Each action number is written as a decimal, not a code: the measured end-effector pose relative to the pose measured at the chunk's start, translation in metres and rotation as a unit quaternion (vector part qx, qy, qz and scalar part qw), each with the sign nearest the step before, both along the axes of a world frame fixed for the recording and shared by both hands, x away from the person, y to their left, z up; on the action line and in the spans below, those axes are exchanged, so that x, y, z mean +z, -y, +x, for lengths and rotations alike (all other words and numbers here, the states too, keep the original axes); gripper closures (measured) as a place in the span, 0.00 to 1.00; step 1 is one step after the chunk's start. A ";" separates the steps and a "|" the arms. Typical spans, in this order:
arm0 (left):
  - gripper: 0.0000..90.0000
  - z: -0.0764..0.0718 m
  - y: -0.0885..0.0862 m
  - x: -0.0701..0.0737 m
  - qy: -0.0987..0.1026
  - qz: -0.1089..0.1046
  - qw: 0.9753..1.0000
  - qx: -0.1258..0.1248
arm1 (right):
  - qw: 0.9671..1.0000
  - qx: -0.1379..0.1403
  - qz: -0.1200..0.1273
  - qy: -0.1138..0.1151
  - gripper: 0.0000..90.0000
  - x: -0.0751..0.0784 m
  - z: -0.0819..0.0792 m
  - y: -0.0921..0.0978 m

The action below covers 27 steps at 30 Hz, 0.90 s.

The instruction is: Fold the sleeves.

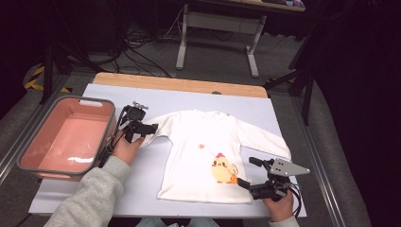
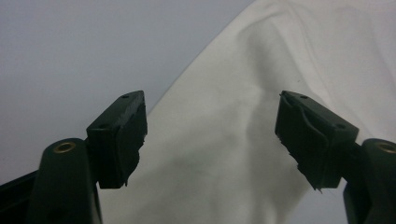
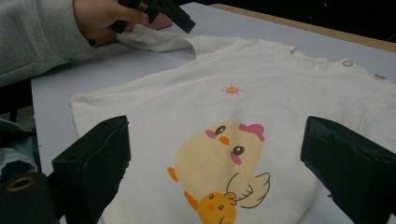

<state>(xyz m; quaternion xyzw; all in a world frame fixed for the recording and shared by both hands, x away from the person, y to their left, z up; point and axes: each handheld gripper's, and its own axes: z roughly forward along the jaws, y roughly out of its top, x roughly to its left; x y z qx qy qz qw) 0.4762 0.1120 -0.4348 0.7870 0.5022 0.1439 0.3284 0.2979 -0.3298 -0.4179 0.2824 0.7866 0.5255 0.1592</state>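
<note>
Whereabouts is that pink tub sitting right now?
In the high view, the pink tub sits at the table's left edge, just left of the left gripper and the shirt's sleeve.

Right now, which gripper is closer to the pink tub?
Left. The left gripper sits at the shirt sleeve, just beside the pink tub; the right gripper is across the shirt, at its hem.

Bin (image 1: 35, 156) left of shirt (image 1: 198, 142)
</note>
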 end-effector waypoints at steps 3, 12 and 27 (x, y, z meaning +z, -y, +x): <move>0.31 0.002 -0.001 -0.003 -0.008 0.011 1.000 0.004 | 1.000 0.004 0.001 -0.001 0.10 0.000 0.000 0.000; 0.41 0.008 -0.004 -0.012 -0.053 0.027 0.998 0.015 | 1.000 0.008 -0.002 -0.002 0.10 -0.001 0.000 -0.002; 0.79 0.003 0.006 -0.012 -0.039 0.055 0.998 -0.001 | 1.000 0.009 -0.003 -0.004 0.10 -0.001 0.000 -0.002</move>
